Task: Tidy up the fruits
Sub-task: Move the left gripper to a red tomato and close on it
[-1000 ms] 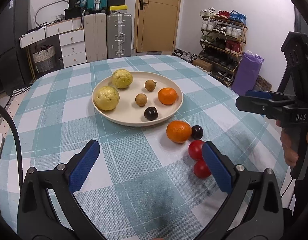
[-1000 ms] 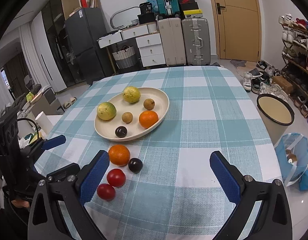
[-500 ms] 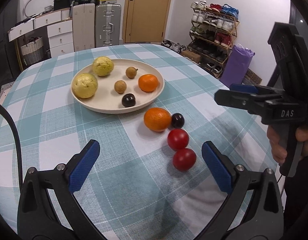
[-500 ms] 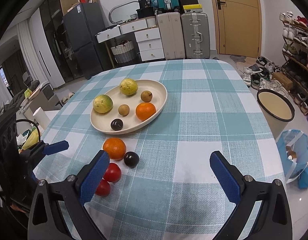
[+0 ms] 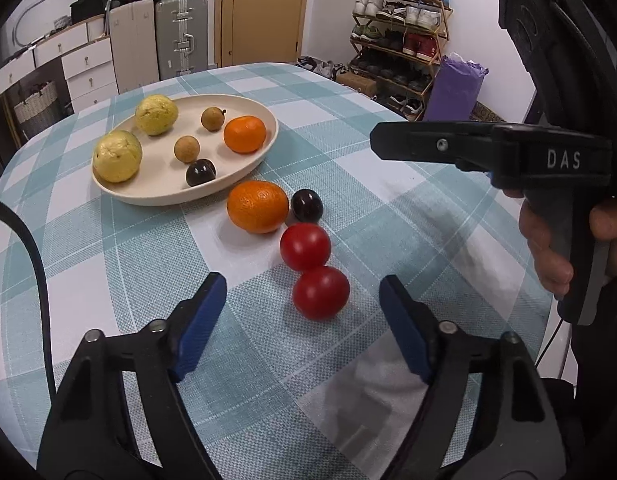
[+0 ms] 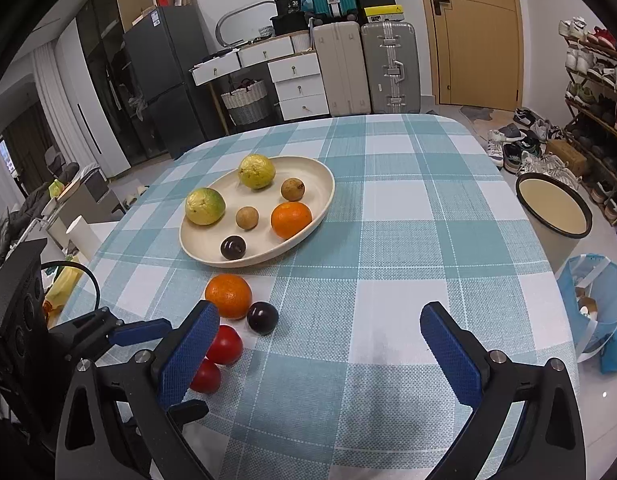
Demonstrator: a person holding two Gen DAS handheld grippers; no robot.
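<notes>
Left gripper (image 5: 302, 332) closing toward near red tomato (image 5: 320, 293), pads not touching; right gripper (image 6: 314, 354) released over surface (image 6: 388, 240).

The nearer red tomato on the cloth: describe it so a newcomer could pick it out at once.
Start at the cream plate on the checked tablecloth. Just off its near rim four fruits lie on the cloth: an orange, a dark plum and two red tomatoes. The one meant is the nearer tomato, touching the other tomato and lying closest to the left claw, whose jaws are closing with nothing gripped.
</notes>
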